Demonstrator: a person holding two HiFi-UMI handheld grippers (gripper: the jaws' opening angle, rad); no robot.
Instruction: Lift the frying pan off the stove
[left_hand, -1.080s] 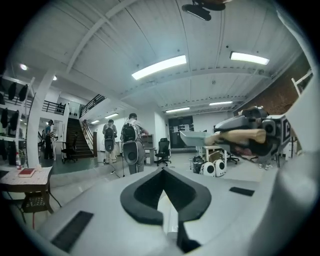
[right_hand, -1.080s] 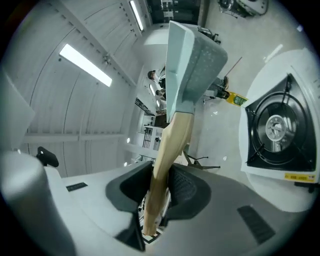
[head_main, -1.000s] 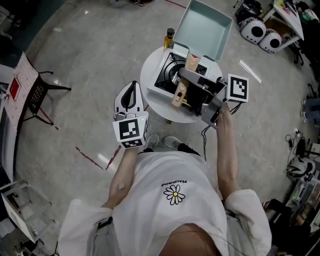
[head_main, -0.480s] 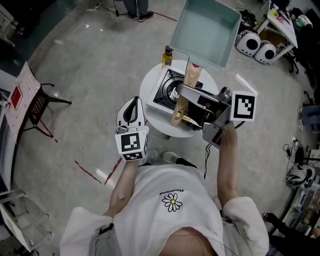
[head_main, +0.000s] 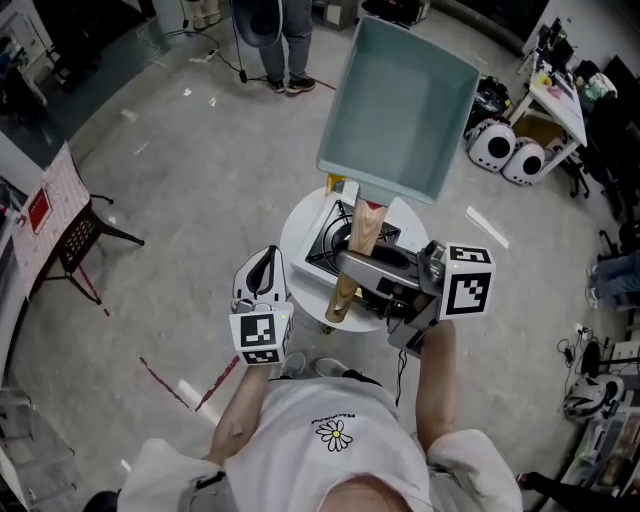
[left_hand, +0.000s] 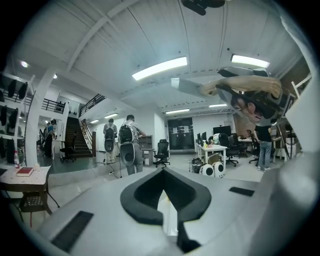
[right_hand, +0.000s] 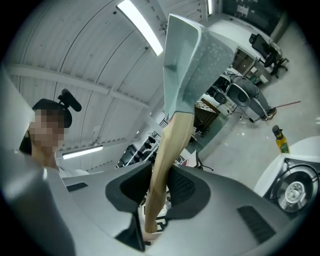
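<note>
Pan, head view: a square teal one, up in the air and clear of the stove, tilted with its open side toward the camera. Its wooden handle slopes down from the pan's near edge to the right gripper, which is clamped across the handle low on its length. The stove sits on a round white table, directly under the pan. A bottle stands at the table's far edge, partly hidden by the pan. The left gripper hangs just left of the table and touches nothing.

Left gripper view: the left gripper has its jaws drawn together at the tips, with nothing between them. It points across an open hall. The handle and the right gripper show at the upper right.

Right gripper view: the right gripper has both pads pressed on the handle. The pan rises above it. The stove, table and bottle lie well below, at the right.
</note>
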